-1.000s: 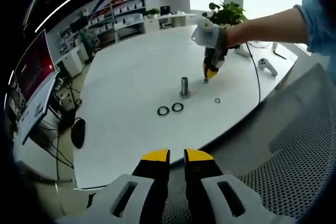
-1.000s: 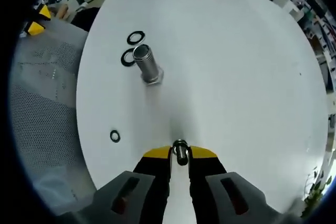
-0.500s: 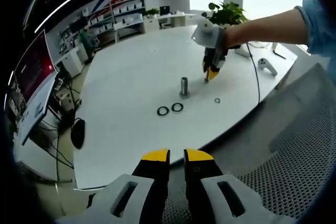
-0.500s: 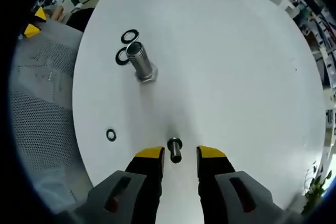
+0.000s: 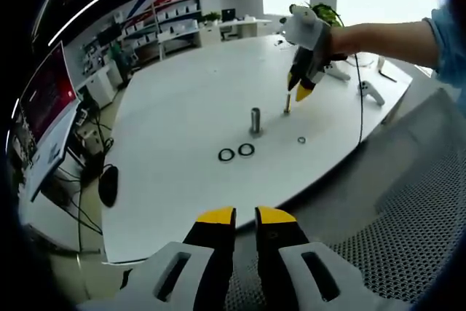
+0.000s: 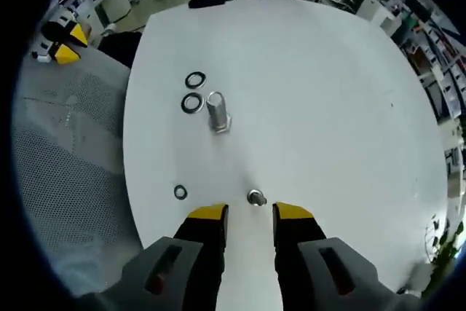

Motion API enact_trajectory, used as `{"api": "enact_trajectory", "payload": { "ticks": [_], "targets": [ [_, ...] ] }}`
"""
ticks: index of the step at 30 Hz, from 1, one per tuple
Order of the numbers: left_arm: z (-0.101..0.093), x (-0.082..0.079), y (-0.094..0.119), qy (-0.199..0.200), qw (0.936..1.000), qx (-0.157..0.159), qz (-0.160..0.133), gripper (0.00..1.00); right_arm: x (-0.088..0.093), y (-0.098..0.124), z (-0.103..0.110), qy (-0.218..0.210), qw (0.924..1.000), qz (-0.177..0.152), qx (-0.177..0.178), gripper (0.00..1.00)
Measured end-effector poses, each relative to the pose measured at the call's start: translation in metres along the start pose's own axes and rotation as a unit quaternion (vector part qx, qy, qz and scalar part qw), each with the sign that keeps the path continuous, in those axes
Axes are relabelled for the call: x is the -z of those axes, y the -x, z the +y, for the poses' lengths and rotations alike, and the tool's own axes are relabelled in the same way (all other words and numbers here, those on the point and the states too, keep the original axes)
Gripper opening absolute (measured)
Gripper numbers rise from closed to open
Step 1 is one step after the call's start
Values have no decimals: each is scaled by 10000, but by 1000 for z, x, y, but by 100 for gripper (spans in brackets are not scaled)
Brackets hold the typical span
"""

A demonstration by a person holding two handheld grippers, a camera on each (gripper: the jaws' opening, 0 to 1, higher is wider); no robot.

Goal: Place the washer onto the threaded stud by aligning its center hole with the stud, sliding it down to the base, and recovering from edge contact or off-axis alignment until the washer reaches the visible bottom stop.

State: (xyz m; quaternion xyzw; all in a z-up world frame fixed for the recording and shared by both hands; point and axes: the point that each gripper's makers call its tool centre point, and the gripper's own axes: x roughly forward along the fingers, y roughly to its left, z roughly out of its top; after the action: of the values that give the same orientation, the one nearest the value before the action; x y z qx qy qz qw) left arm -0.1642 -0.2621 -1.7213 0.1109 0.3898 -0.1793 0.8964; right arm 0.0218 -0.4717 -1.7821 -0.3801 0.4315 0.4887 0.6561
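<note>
In the left gripper view, the left gripper (image 5: pixel 245 216) sits at 6 o'clock with its yellow-tipped fingers (image 5: pixel 216 218) almost together, a thin gap between them and nothing held. It hangs off the edge of the white round surface (image 5: pixel 182 100), above a grey mesh chair (image 5: pixel 408 209). Near the middle of the surface the large threaded stud (image 5: pixel 255 120) stands upright. Two black washers (image 5: pixel 237 151) lie side by side at its 7 o'clock, close to it but apart from it. A small washer (image 5: pixel 301 140) lies alone at the stud's 4 o'clock, nearer the surface edge. At the stud's 2 o'clock a small stud (image 5: pixel 287 103) stands upright, and the right gripper (image 5: pixel 299 89) hangs just above it, held by a hand (image 5: pixel 342 38) coming in from 2 o'clock.

In the right gripper view, the left gripper (image 6: pixel 60 41) shows far off at 10 o'clock over the mesh chair (image 6: pixel 65 151). The two black washers (image 6: pixel 194 91) lie at 11 o'clock, one just beside the large threaded stud (image 6: pixel 216 111). The small washer (image 6: pixel 180 192) lies flat at 8 o'clock of the picture's middle, well apart from both studs. The right gripper (image 6: pixel 250 213) has its fingers (image 6: pixel 208 215) apart and empty, with the small stud (image 6: pixel 255 197) standing free just ahead of the gap between them.
</note>
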Motion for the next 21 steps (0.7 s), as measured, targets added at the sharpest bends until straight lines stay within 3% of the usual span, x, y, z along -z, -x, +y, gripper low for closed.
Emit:
{"api": "enact_trajectory", "payload": {
  "ticks": [9,21],
  "targets": [
    [1,0,1,5,10000,-26,-29,8,1,7,22,88,9999,-113,-76,26],
    [1,0,1,2,10000,-51,-48,9,13,-5,49,301,9989,166,-303,26]
  ]
}}
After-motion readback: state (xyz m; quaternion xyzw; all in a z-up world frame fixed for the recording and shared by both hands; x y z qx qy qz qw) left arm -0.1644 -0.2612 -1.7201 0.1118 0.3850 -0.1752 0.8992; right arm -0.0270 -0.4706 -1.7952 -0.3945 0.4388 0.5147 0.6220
